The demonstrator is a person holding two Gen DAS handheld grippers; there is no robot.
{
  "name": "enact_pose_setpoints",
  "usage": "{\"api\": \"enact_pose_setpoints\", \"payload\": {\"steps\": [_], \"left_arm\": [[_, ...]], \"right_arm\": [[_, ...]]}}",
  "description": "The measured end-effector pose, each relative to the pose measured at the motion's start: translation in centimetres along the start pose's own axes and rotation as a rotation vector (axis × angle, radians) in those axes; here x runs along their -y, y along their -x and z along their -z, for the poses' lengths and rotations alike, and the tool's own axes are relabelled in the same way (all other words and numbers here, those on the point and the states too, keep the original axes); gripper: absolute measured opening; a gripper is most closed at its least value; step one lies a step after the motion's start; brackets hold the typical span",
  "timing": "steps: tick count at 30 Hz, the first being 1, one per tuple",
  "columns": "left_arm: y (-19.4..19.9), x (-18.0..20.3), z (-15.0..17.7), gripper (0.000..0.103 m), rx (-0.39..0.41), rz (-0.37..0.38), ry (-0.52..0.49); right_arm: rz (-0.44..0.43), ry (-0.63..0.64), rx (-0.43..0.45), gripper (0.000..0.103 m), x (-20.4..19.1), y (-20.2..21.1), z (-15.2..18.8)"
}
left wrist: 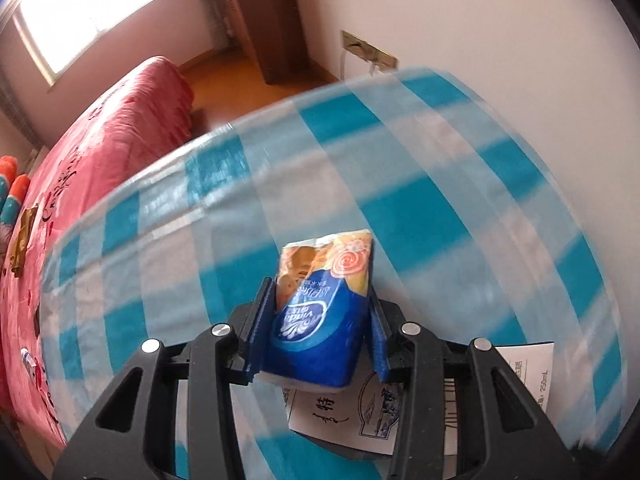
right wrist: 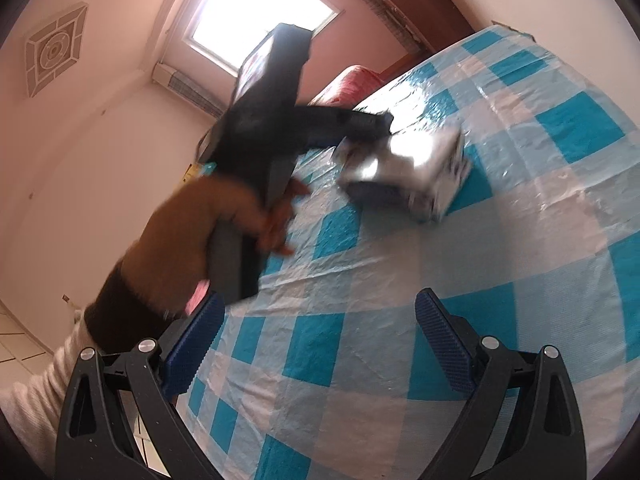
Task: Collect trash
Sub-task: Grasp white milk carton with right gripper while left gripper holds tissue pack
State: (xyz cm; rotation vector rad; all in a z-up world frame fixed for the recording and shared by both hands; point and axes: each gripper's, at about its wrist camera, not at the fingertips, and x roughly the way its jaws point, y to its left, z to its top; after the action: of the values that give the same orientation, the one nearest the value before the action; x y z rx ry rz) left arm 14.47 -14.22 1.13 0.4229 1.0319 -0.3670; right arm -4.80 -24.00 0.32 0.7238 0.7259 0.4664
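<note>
- The left gripper [left wrist: 320, 316] is clamped on a blue tissue packet [left wrist: 320, 320]; both blue pads [left wrist: 262, 320] press its sides, and the packet's torn orange end points away from the camera.
- Just beneath the packet, a white carton [left wrist: 344, 420] with printed text lies on the blue-and-white checked tablecloth [left wrist: 400, 184].
- Beyond the tablecloth's far edge is a bed with a red cover [left wrist: 100, 152], and past it a bright window [left wrist: 84, 8].
- The right gripper [right wrist: 320, 340] hangs over the tablecloth with its jaws wide apart and nothing between them.
- In the right wrist view, a hand [right wrist: 208, 232] grips the left tool's handle; the tool's tip sits at the blurred carton [right wrist: 416, 172].
</note>
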Motion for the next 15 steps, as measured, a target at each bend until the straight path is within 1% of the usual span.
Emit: {"api": "enact_pose_setpoints", "payload": {"steps": [3, 6, 9, 15], "left_arm": [[1.4, 0.6, 2.9, 0.043, -0.002, 0.021, -0.004], [3.0, 0.5, 6.2, 0.043, 0.000, 0.056, 0.019], [4.3, 0.1, 9.2, 0.042, -0.003, 0.091, 0.056], [6.8, -1.9, 14.6, 0.041, -0.003, 0.122, 0.127]], "right_arm": [[0.020, -0.003, 0.013, 0.095, 0.2, 0.6, -0.2], [0.034, 0.010, 0.015, 0.095, 0.2, 1.0, -0.3], [0.049, 0.052, 0.000, 0.095, -0.3, 1.0, 0.0], [0.030, 0.121, -0.111, 0.096, -1.3, -0.7, 0.9]]}}
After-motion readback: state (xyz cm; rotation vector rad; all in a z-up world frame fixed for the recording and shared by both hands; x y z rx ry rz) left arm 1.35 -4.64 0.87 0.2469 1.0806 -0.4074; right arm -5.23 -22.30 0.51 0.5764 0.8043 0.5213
